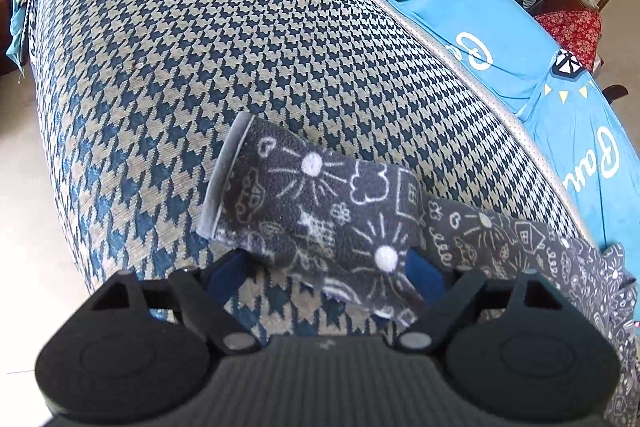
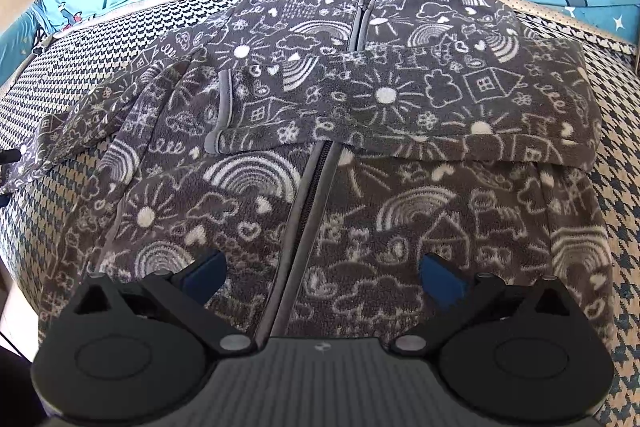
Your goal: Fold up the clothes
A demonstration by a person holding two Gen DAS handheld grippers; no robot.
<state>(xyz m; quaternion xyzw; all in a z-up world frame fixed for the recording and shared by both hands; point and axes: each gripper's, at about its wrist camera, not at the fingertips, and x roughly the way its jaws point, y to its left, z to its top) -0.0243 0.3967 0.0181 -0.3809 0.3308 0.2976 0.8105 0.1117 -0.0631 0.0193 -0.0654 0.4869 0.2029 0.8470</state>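
Nearest my left gripper (image 1: 324, 269), jaws spread with a sleeve (image 1: 320, 203) lying loosely between them, cuff toward 11 o'clock. My right gripper (image 2: 322, 273) hovers wide open over the grey fleece jacket (image 2: 280, 187), spread on the houndstooth cushion (image 1: 200, 47), its other sleeve folded across the chest.

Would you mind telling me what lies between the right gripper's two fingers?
In the right wrist view, the jacket's zipped front lies between the open right gripper's fingers, its zipper running up the gap.
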